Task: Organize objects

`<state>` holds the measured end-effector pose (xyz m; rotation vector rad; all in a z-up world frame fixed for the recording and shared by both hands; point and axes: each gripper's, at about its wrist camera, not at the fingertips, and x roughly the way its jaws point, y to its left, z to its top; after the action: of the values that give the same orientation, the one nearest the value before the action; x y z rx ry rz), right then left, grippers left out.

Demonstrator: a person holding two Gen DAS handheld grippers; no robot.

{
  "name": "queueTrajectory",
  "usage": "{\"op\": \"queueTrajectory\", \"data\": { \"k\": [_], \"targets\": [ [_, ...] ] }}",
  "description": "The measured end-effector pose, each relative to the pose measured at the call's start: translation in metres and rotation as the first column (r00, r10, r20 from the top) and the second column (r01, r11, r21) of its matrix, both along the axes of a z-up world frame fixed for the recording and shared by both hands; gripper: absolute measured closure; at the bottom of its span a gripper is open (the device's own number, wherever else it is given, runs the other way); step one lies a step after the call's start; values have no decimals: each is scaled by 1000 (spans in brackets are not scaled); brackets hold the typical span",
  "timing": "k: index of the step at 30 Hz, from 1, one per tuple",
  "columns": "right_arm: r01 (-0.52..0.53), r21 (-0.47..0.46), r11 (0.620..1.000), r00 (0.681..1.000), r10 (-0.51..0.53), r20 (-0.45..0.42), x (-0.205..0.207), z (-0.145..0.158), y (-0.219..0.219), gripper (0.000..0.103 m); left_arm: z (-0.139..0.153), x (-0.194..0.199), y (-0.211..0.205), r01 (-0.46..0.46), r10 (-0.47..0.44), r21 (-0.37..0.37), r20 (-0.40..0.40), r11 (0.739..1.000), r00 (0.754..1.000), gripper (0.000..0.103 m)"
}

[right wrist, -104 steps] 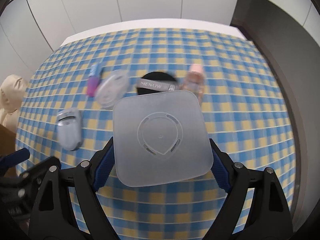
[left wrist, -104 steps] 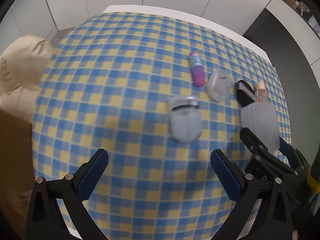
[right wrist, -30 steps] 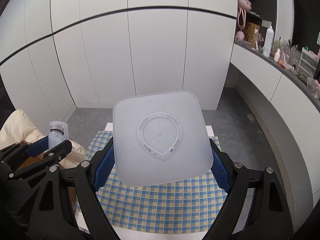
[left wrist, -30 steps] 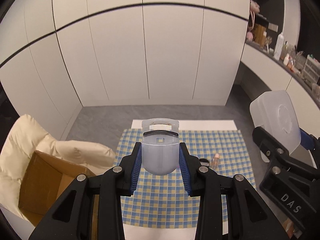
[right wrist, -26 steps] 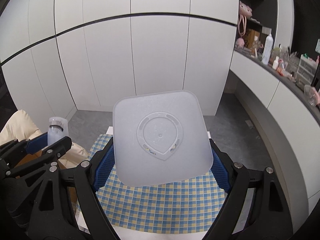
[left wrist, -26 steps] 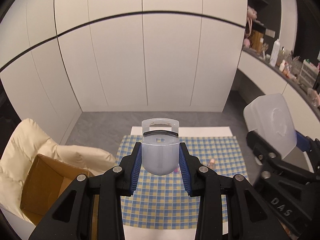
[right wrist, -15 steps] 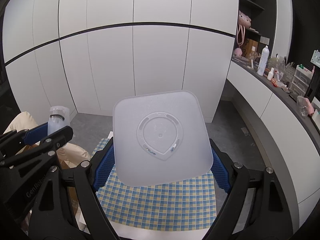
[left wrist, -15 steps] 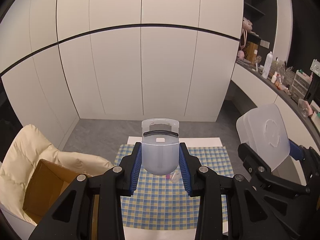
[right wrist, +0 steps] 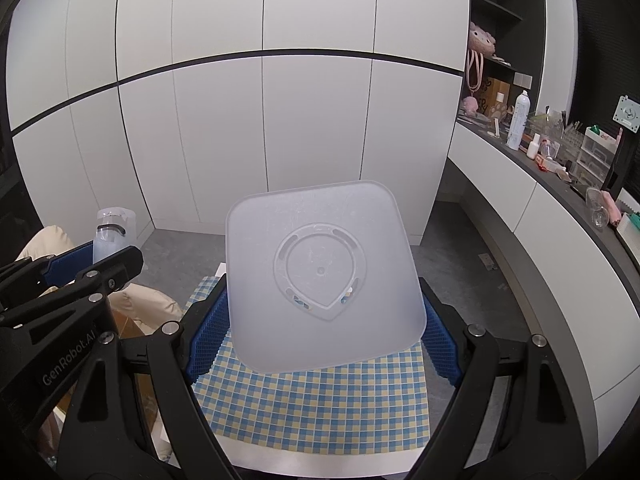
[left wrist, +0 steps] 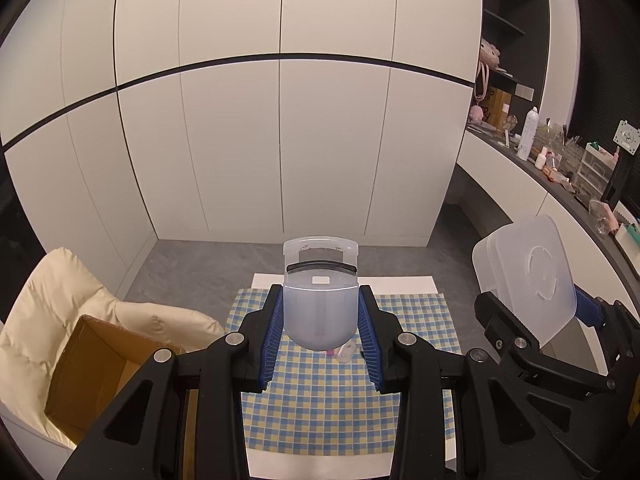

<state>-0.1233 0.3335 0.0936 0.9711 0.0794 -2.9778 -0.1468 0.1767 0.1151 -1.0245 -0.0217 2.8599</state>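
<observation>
My left gripper (left wrist: 320, 322) is shut on a small translucent case with a black band (left wrist: 320, 304), held upright high above the table. In the right wrist view that case (right wrist: 110, 228) sticks up from the left gripper (right wrist: 100, 262) at the far left. My right gripper (right wrist: 322, 344) is shut on a square frosted plastic container (right wrist: 320, 272), its flat face with a teardrop ring turned to the camera. From the left wrist view, this container (left wrist: 528, 272) and the right gripper (left wrist: 540, 314) are at the right. Far below lies the blue-and-yellow checked tablecloth (left wrist: 320, 404).
A pink item and a clear round thing (left wrist: 346, 354) lie on the cloth, partly hidden by the case. A cardboard box (left wrist: 92, 368) rests on a cream cushioned chair (left wrist: 60, 292) at the left. White cupboards fill the back. A cluttered dark counter (left wrist: 560, 168) runs along the right.
Both grippers have risen together with their loads; the table looks smaller and farther below. Earlier the left gripper was open over the case on the cloth; now it holds it.
</observation>
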Motion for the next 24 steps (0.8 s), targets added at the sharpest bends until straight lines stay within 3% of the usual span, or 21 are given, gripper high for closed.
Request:
{"op": "queueTrajectory", "data": {
  "k": [17,24],
  "targets": [
    [19,-10,1000,1000,-19,14,30,-13,8,17,-21,33,-1,-9,9,3,22,1000,1000,68],
    [25,-10,1000,1000,-25,13,60,-27,11,17,-26,67,-2,-4,4,-18,0,1000,1000,68]
  ]
}}
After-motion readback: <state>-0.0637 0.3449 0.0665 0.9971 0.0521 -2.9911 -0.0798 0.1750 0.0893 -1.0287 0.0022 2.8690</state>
